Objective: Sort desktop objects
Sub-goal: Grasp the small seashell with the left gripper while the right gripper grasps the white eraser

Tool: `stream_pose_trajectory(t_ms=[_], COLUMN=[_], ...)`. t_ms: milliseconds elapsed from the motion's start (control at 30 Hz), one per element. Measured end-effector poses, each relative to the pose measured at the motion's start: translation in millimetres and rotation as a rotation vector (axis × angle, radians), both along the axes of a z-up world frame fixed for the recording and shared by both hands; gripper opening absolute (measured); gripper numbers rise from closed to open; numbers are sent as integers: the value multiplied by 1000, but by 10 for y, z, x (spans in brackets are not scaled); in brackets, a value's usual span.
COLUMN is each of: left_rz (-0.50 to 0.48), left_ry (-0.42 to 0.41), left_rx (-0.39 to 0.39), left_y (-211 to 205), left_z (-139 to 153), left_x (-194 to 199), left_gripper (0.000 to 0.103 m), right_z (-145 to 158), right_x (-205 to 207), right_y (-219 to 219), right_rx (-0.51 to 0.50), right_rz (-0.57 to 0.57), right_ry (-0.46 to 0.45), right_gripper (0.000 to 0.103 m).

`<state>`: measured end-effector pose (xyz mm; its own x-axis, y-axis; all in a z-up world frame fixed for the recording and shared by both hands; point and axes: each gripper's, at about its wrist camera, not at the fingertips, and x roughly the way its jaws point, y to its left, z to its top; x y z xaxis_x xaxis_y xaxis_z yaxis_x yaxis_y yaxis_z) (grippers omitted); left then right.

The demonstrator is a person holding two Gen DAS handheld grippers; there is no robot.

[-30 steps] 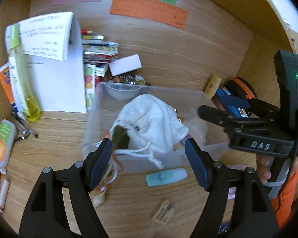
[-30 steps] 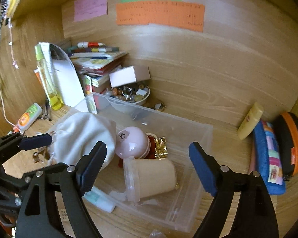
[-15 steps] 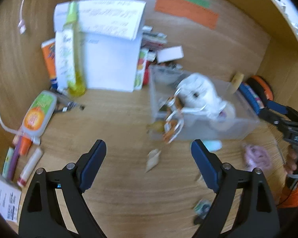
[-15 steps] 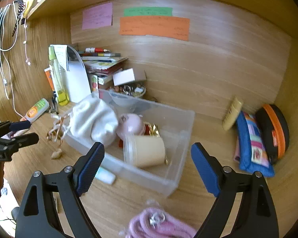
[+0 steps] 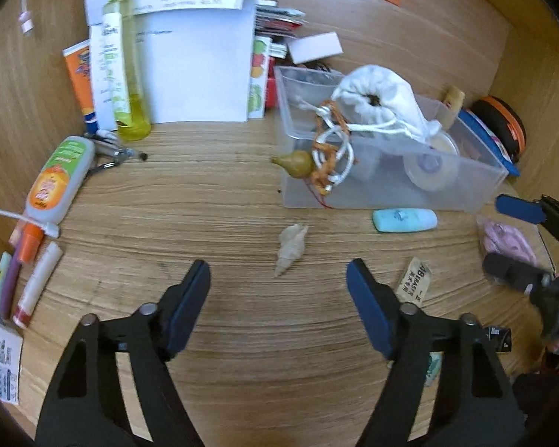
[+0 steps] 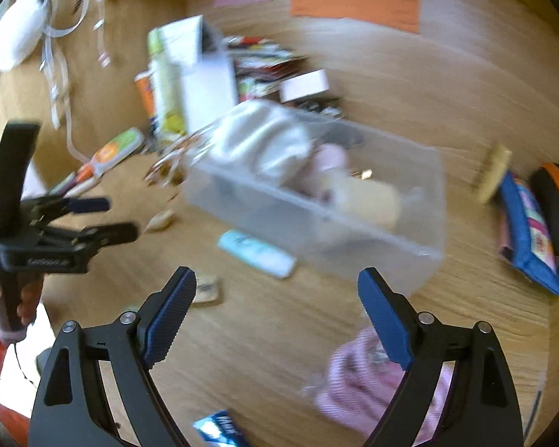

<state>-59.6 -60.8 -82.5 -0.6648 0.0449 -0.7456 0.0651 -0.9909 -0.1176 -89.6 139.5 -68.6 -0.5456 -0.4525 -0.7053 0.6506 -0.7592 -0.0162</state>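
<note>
The wooden bench fills both views, walled at the back by wood panelling with coloured paper notes. On it, towards the back right, stands a clear plastic bin; a white drawstring bag lies over its rim, with cords and an orange-and-white tangle hanging down the outside wall beside a small olive gourd. Inside the bin sit a pale round container and a beige cup, blurred in the right wrist view. Left of the bin stands a white folded sheet with a tall yellow-green bottle in front of it. A flat white-and-orange tube lies near the left edge. A light blue tube lies just in front of the bin, touching nothing. A pink bundle lies near the right gripper, whose fingers stand wide apart over bare wood with nothing between them. The left gripper hangs above the bench, its fingers apart after just closing somewhat, nothing clamped; a small pale seashell lies on the wood just ahead of the gap. A small printed tag lies right of it.
</note>
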Motion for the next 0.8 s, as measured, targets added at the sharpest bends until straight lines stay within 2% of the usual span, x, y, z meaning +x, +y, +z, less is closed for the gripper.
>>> stream_pose_trajectory(t_ms=[100, 200, 267, 400, 567, 733, 800], left_rz=[-25, -53, -62, -65, -73, -75, -76], left_ry=[-11, -35, -49, -58, -70, -70, -69], left_rx=[1, 5, 3, -6, -9, -7, -18], left_y=[30, 57, 71, 75, 73, 67, 79], left_z=[-25, -63, -89, -108, -135, -149, -153], left_x=[-57, -140, -186, -246, -305, -344, -354], left_gripper=[63, 51, 48, 47, 42, 41, 39], right_z=[-79, -143, -186, -265, -359, -416, -440], right_x=[28, 34, 27, 20, 0, 25, 27], right_y=[-133, -247, -313, -413, -493, -536, -557], right_rx=[29, 46, 60, 79, 112, 135, 143], right_rz=[37, 79, 100, 126, 148, 171, 180], right_ry=[-12, -35, -51, -71, -96, -100, -102], right_gripper=[85, 77, 72, 69, 55, 54, 51])
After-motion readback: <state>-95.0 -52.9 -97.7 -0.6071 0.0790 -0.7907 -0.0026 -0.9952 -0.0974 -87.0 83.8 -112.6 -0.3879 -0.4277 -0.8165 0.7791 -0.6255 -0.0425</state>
